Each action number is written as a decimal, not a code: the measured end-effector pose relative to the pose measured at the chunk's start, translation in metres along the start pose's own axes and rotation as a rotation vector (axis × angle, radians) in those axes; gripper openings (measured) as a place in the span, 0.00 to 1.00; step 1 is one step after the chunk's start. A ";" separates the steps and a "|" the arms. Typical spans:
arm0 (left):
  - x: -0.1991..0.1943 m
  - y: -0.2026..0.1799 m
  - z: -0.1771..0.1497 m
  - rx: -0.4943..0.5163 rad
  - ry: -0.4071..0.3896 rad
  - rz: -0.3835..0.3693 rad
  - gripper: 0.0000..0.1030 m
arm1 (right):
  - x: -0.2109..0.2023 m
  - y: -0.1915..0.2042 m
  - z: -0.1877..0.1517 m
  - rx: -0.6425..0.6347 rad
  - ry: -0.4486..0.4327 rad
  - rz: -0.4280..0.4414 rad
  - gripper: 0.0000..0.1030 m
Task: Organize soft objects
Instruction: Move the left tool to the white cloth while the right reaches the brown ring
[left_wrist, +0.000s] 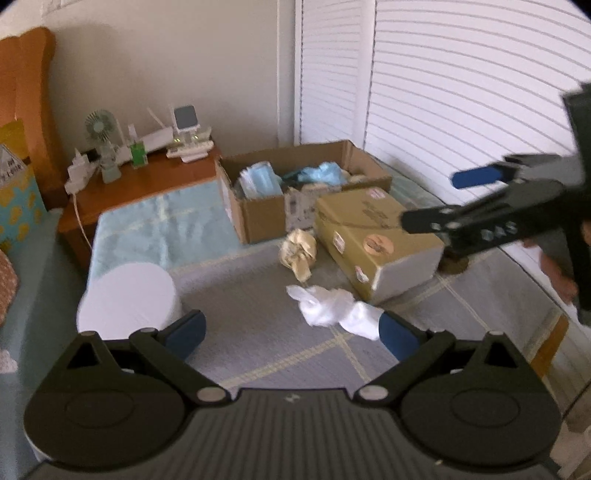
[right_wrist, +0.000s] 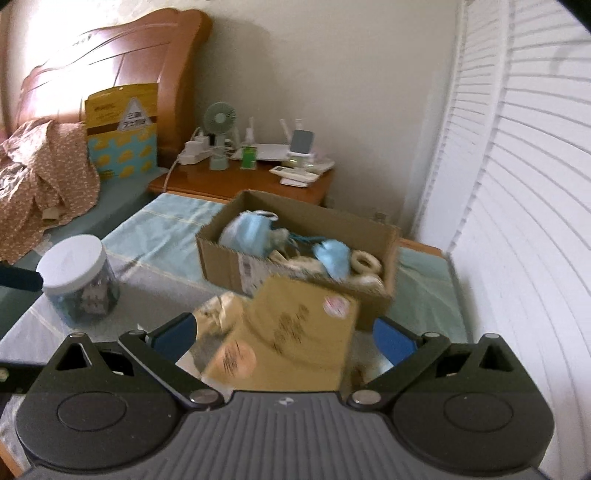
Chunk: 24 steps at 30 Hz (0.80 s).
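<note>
Both grippers were over a bed (left_wrist: 258, 295) covered in grey and pale blue checked cloth. Left gripper (left_wrist: 291, 332): jaws spread wide, nothing between them; its right blue pad sat just at the near end of a white crumpled soft item (left_wrist: 332, 306), touching or overlapping it in the left wrist view, cannot tell which. Beyond that lay a beige crumpled wad (left_wrist: 298, 253), just beside the near front of an open cardboard box (left_wrist: 258, 218) and touching or nearly touching a closed yellow-brown carton (left_wrist: 373, 236) with round stickers on it. Open box held pale blue soft items (right_wrist: 247, 230) and some off-white rings (right_wrist: 364, 262). Right gripper (right_wrist: 284, 338): jaws wide apart, gripping nothing, hanging above the near end of the yellow-brown carton; in the left wrist view it entered from the right, blue pad forward, with part of a hand (left_wrist: 557, 273) behind it. A clear jar with white lid (right_wrist: 75, 275) stood on the bed at left, well apart from the boxes. Wooden nightstand (right_wrist: 236, 182) behind carried a small green fan (right_wrist: 220, 122), a power strip and small devices. Patterned brown cloth (right_wrist: 40, 173) was heaped by the headboard. Frames were somewhat blurred.
</note>
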<state>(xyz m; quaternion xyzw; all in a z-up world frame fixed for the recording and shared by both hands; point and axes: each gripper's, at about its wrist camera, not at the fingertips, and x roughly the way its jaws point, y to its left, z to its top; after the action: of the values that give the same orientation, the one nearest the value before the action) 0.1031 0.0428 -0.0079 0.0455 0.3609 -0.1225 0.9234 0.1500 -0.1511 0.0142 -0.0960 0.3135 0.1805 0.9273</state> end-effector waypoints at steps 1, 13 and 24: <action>0.001 -0.003 -0.002 0.003 0.003 -0.007 0.97 | -0.004 -0.004 -0.008 0.019 0.003 -0.016 1.00; 0.019 -0.019 -0.011 0.034 0.052 -0.064 0.97 | 0.013 -0.046 -0.073 0.174 0.156 -0.151 1.00; 0.048 -0.023 -0.008 0.049 0.097 -0.063 0.97 | 0.043 -0.046 -0.090 0.156 0.252 -0.112 1.00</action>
<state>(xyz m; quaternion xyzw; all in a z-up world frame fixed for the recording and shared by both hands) 0.1263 0.0129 -0.0461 0.0629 0.4036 -0.1579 0.8990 0.1503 -0.2080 -0.0798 -0.0627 0.4344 0.0899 0.8940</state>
